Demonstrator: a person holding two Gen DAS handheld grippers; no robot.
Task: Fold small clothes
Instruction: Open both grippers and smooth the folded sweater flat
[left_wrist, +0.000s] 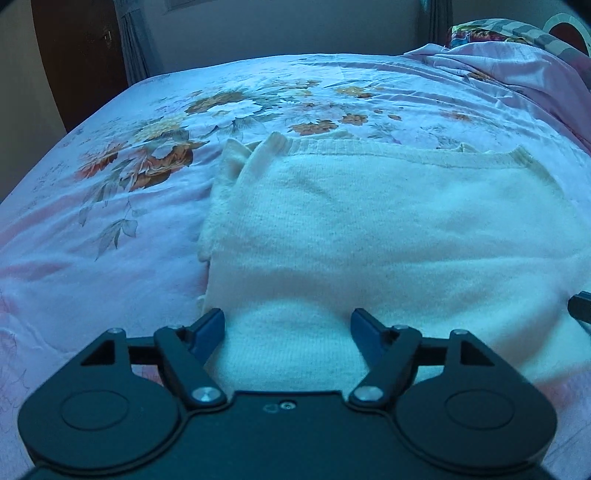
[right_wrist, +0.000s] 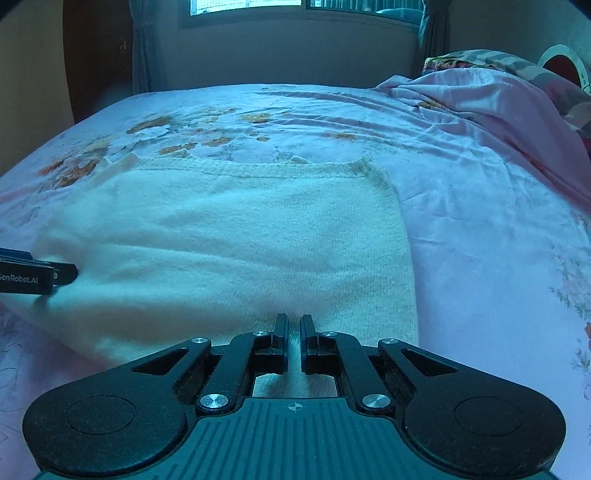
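Note:
A small white knitted sweater (left_wrist: 369, 229) lies flat on the floral bed sheet (left_wrist: 110, 192), its sleeves folded in, ribbed edge at the far side. My left gripper (left_wrist: 288, 325) is open, its blue fingers spread over the sweater's near left edge. In the right wrist view the same sweater (right_wrist: 240, 240) fills the middle. My right gripper (right_wrist: 294, 325) is shut on the sweater's near edge, close to its right corner, with a thin fold of knit between the fingers. The left gripper's side (right_wrist: 33, 275) shows at the left edge of that view.
A crumpled pink cover (right_wrist: 498, 107) and patterned pillows (right_wrist: 480, 59) lie at the far right of the bed. A wall with a window (right_wrist: 295, 7) and curtains stands behind the bed. A dark door (left_wrist: 81, 55) is at the far left.

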